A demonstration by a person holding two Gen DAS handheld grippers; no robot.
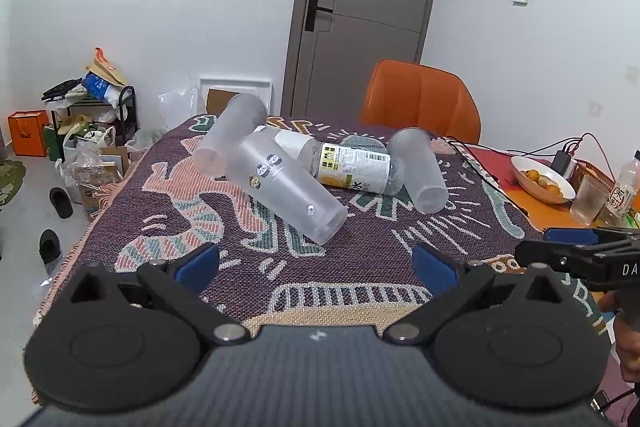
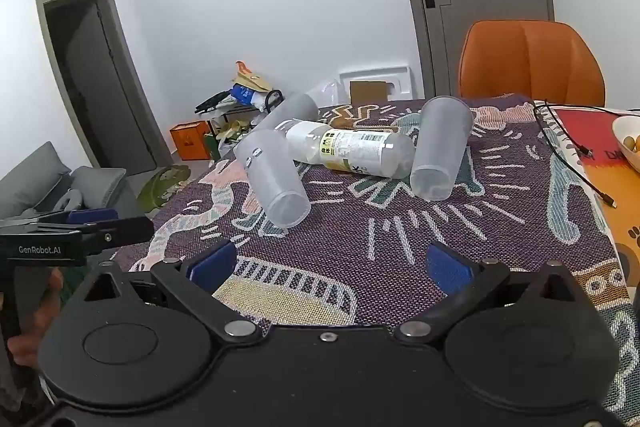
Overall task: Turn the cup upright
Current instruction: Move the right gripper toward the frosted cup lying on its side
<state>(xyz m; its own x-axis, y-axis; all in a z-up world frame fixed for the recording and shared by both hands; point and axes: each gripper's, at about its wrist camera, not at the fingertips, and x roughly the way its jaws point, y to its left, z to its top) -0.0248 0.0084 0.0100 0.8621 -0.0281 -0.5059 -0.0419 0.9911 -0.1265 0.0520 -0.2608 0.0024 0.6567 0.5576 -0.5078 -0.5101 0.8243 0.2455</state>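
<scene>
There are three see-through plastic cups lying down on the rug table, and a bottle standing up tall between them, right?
Not quite. The clear plastic bottle with the yellow label is lying on its side too, as the right wrist view shows. The three frosted plastic cups do lie tipped over around it.

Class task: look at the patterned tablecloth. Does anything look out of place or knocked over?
Yes. Three frosted cups, the sticker cup, the left cup and the right cup, lie on their sides around a toppled bottle.
</scene>
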